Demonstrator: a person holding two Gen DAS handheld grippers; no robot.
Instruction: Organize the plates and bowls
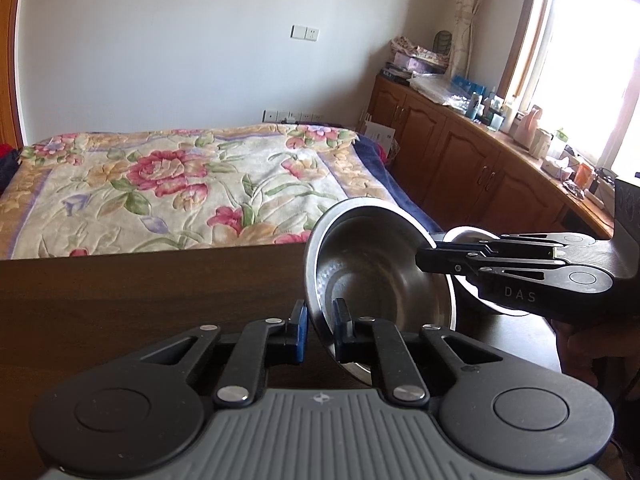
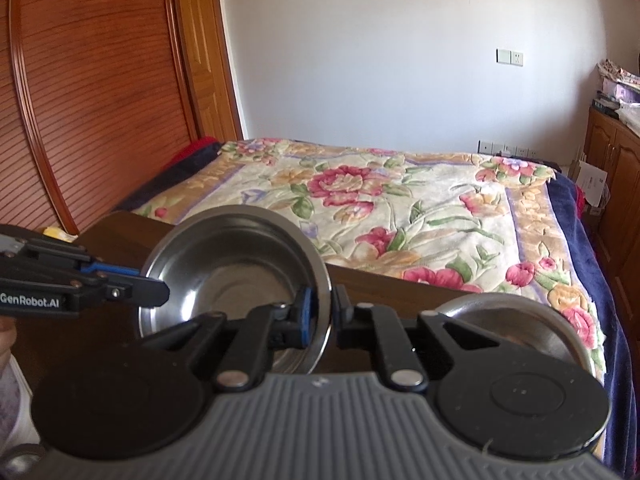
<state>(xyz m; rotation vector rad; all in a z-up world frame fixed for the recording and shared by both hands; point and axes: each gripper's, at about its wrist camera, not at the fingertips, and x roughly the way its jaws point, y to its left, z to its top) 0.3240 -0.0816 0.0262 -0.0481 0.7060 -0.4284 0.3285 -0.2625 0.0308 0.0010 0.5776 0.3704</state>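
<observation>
The left tongs point(image 1: 320, 326) are clenched on the near rim of a stainless steel bowl point(image 1: 376, 264), one blue pad point(image 1: 302, 330) outside the wall and the other inside. The bowl is tipped up on its edge above the dark wooden desk point(image 1: 140, 292), its hollow facing the camera. The right tongs point(image 1: 426, 258) come in from the right and pinch the opposite rim; in the right wrist view they point(image 2: 322, 318) straddle that rim, closed on it. A second steel bowl point(image 2: 516, 320) sits upright on the desk just to the right, partly hidden behind the right tool's body. Behind the desk lies a bed with a floral blanket point(image 1: 180, 176)
</observation>
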